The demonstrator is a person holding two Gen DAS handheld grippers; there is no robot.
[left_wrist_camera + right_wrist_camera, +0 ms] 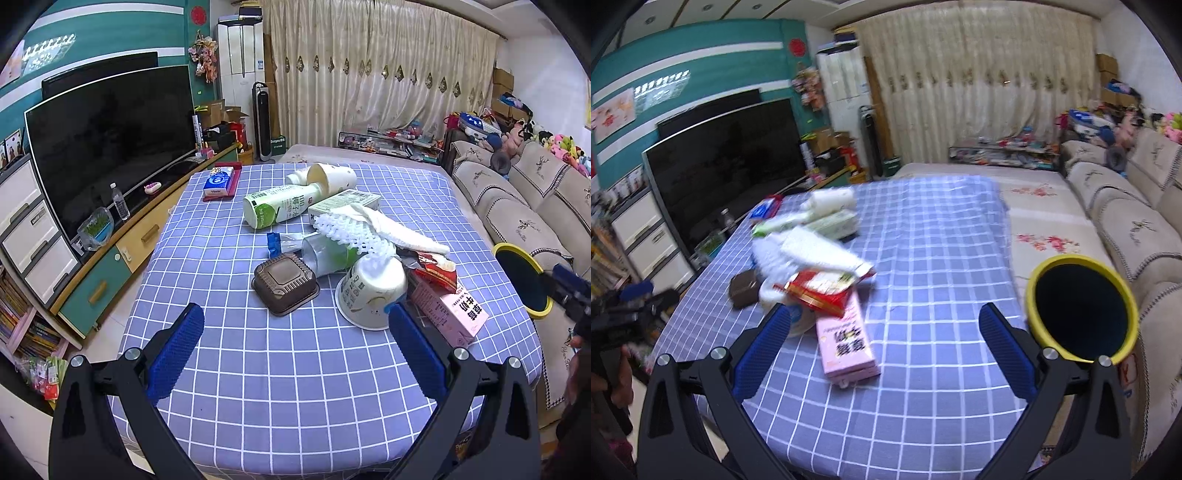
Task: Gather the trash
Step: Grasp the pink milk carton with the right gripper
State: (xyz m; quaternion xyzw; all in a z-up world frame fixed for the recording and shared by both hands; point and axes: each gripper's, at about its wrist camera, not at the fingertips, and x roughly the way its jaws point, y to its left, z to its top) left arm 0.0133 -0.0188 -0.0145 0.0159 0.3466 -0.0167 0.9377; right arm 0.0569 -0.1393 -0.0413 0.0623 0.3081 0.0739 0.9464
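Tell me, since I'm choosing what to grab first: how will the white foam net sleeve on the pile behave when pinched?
The white foam net sleeve looks open-meshed, so it likely squashes flat and weighs little. It drapes over the clear plastic cup and overturned paper cup, suggesting it is floppy. Lifting it might nudge them.

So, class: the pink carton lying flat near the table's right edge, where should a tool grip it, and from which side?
Grip the pink carton across its narrow width, on the two long side faces, near its free near end. Come from above with the right tool, open and nearest. The far end is tucked under the red wrapper, so avoid it.
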